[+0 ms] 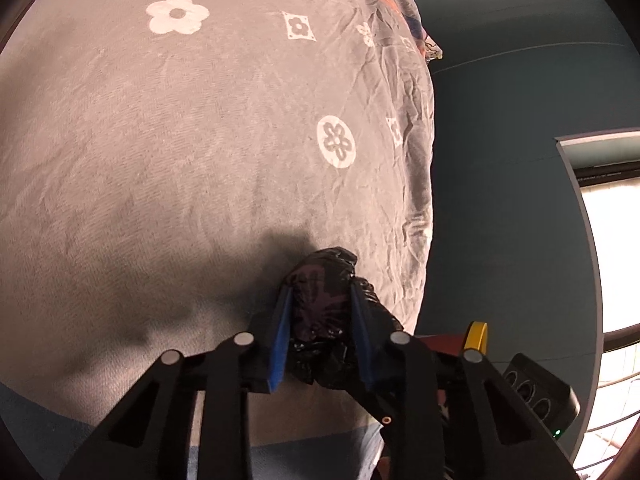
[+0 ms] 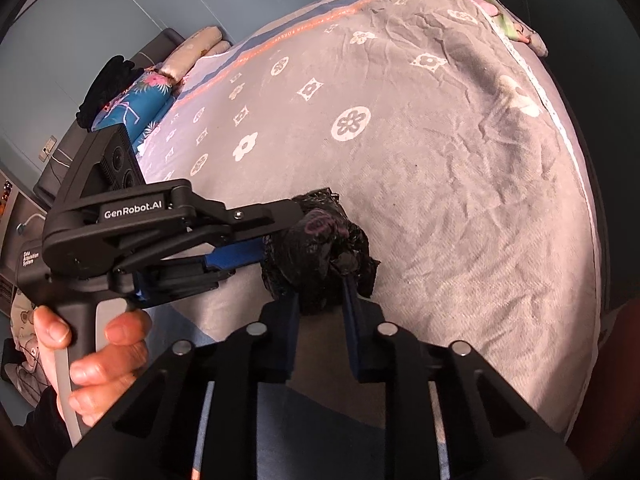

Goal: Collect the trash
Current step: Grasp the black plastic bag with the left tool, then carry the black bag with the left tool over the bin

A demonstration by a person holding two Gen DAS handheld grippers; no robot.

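Note:
A crumpled black plastic trash bag (image 1: 324,312) sits bunched just above the grey flower-patterned bedspread (image 1: 180,140), near the bed's near edge. My left gripper (image 1: 322,300) is shut on the bag, its blue pads pressed on both sides. In the right wrist view the same bag (image 2: 320,248) is a dark wad. My right gripper (image 2: 320,292) is shut on its lower part. The left gripper (image 2: 256,248) reaches in from the left and clamps the bag's left side, held by a bare hand (image 2: 96,364).
The bedspread (image 2: 440,180) covers the whole bed. Pillows and a floral blue quilt (image 2: 140,96) lie at the head of the bed. A blue wall (image 1: 500,120) and a bright window (image 1: 612,248) lie to the right. A power strip (image 1: 536,396) sits below the bed edge.

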